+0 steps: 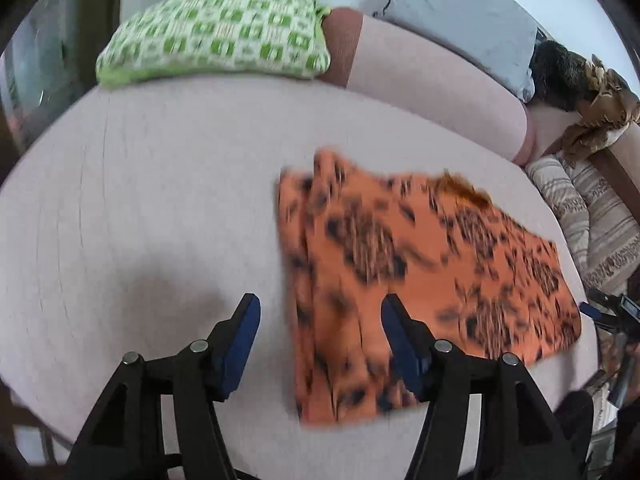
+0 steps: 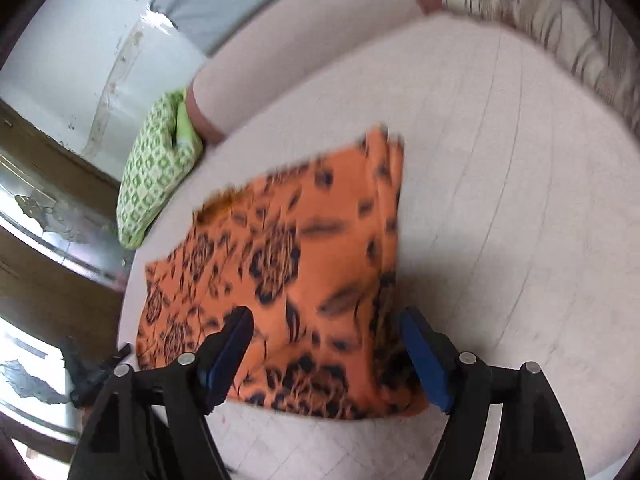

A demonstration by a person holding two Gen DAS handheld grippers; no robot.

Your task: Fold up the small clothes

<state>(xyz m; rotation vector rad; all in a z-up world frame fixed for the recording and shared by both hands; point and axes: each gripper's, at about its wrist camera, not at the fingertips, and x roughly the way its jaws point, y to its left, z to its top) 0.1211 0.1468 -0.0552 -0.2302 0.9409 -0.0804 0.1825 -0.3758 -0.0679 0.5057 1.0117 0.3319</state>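
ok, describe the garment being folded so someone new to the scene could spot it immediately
Start from the pale pink bed surface that fills most of both views. The garment lies flat on it, partly folded, well in front of the green-and-white checked pillow at the back edge. It is the only bright orange cloth there, printed with dark flowers and leaves.

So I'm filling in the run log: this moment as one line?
step: folding | orange floral cloth: folded, flat on pale cushion | left gripper: open, empty | right gripper: open, empty
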